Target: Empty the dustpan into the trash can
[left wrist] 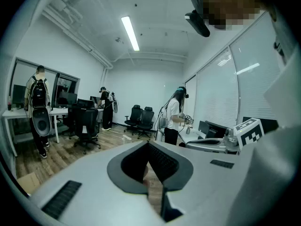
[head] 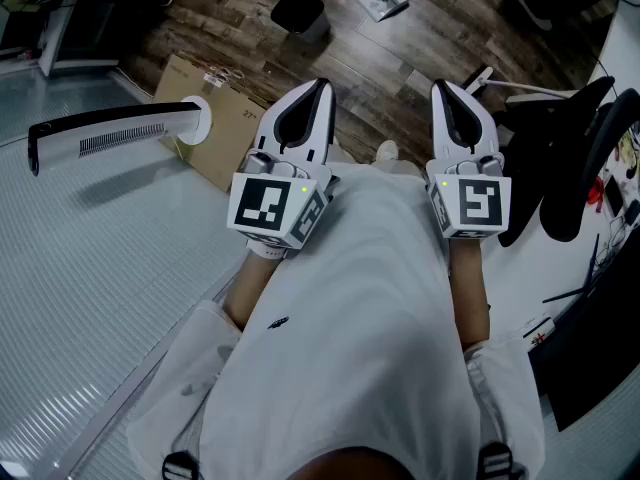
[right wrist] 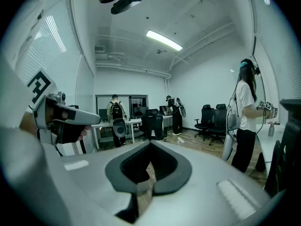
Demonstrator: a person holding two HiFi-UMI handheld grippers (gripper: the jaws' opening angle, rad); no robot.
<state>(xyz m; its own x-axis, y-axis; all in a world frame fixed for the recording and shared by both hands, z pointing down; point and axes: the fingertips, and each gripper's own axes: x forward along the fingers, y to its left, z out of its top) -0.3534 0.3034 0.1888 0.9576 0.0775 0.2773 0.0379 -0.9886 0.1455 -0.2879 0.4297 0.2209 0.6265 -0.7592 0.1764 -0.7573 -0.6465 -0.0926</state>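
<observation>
Both grippers are held side by side in front of the chest, and both are closed with nothing between the jaws: left gripper (head: 318, 90), right gripper (head: 447, 90). The task is judged not yet begun.

The dustpan (head: 118, 128), taken to be the long dark piece with a comb of teeth, lies on the pale ribbed surface (head: 100, 268) at the left, well apart from both grippers. The trash can (head: 298, 13) stands on the wooden floor (head: 400, 58) ahead, beyond a cardboard sheet (head: 235, 133).

For the pick-up, one gripper is to be opened before contact. The handle is to be clamped firmly, and the pan is to be kept level until it is over the can.

Count: two grippers, one dustpan, one trash can, one cardboard sheet. Three other persons are seen in the room: one with a backpack (left wrist: 38, 102), one at the far desks (left wrist: 104, 107), one wearing a headset (left wrist: 175, 114).
</observation>
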